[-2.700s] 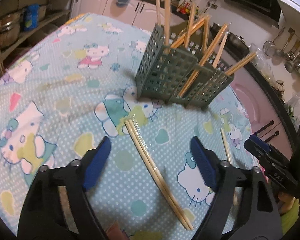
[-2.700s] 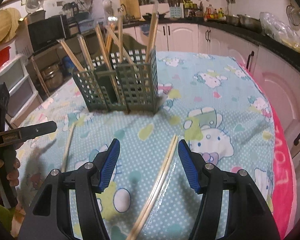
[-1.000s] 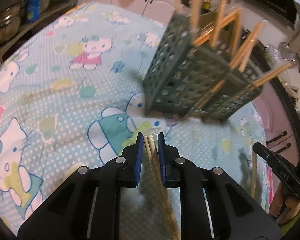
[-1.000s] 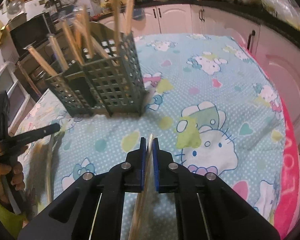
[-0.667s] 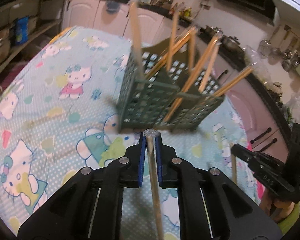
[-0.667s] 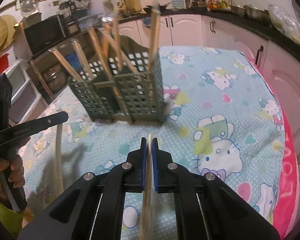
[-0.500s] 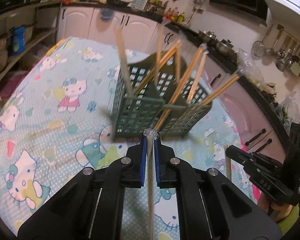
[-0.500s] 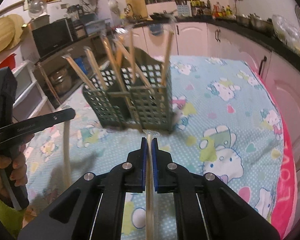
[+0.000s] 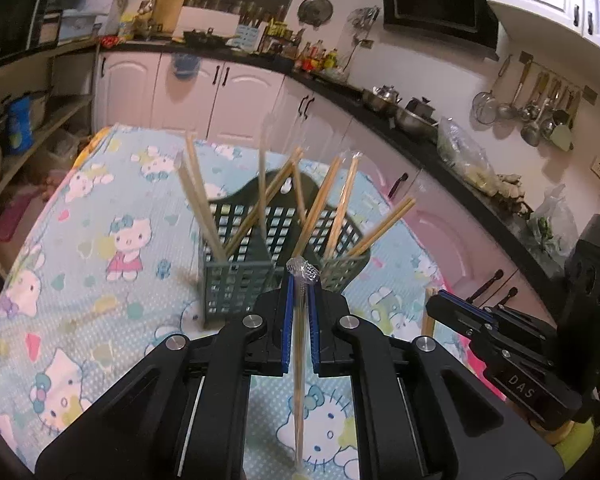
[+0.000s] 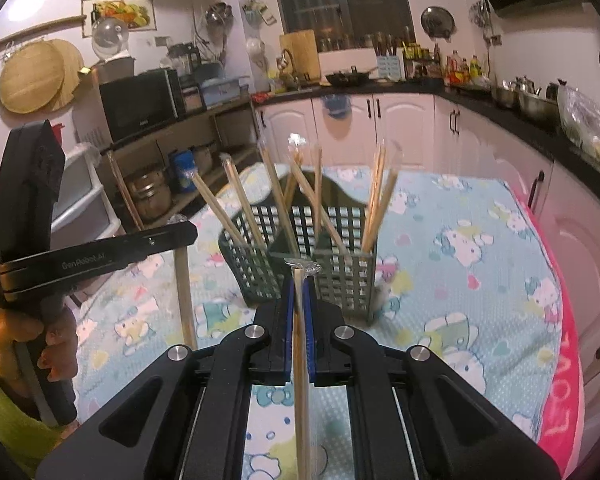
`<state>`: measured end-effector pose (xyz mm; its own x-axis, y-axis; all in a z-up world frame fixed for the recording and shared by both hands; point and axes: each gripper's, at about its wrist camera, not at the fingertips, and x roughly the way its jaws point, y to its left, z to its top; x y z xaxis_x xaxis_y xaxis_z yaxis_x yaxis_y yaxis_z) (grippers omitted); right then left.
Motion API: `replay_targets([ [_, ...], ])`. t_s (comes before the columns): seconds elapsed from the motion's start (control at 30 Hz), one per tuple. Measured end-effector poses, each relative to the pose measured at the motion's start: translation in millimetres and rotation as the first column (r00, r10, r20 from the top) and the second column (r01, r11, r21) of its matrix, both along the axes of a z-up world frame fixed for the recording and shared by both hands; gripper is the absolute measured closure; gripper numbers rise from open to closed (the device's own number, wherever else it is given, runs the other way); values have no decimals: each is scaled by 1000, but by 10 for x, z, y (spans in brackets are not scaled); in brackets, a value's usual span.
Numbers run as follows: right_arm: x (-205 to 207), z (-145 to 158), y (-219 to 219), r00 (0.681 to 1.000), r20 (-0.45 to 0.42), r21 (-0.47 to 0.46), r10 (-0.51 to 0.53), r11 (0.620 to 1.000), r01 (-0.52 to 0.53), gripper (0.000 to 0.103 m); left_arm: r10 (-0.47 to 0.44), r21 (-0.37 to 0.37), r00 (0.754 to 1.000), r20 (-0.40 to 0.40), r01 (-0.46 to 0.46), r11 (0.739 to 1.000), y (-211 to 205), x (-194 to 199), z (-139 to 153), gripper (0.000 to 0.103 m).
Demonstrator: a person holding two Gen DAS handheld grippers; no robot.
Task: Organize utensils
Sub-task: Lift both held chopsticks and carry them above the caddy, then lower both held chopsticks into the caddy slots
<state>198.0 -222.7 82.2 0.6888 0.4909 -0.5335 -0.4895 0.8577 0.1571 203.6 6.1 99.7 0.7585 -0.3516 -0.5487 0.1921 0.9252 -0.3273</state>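
Room: kitchen with pale cabinet doors, a dark counter, and hanging ladles on the wall.
Surface: table under a blue cartoon-cat tablecloth (image 9: 80,240).
Left gripper (image 9: 300,320): blue pads clamped on a wrapped chopstick pair (image 9: 299,360), which is lifted off the cloth and points toward the caddy.
Right gripper (image 10: 299,320): likewise closed tight on another chopstick pair (image 10: 301,380), held in the air in front of the caddy.
Caddy (image 10: 300,264): dark green plastic lattice, divided into compartments, standing upright mid-table.
Chopsticks in caddy (image 9: 336,208): light wood in clear plastic sleeves, leaning outward at mixed angles; roughly seven or eight pairs, exact count unclear from blur.
Held pairs: two, one per gripper, each with crinkled plastic at the tip.
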Motion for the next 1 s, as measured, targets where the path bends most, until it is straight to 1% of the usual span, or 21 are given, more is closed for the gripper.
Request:
replay_targets([
  [0.4, 95, 379, 58, 995, 104, 34, -8, 999, 5, 98, -26, 25, 996, 84, 24, 999, -42, 90, 391, 101],
  [0.8, 320, 811, 101, 978, 206, 72, -40, 997, 26, 98, -47, 41, 986, 158, 41, 998, -92, 318, 742, 101],
  [1.0, 456, 979, 130, 969, 243, 87, -52, 996, 31, 98, -41, 47, 981, 192, 33, 998, -98, 475, 909, 101],
])
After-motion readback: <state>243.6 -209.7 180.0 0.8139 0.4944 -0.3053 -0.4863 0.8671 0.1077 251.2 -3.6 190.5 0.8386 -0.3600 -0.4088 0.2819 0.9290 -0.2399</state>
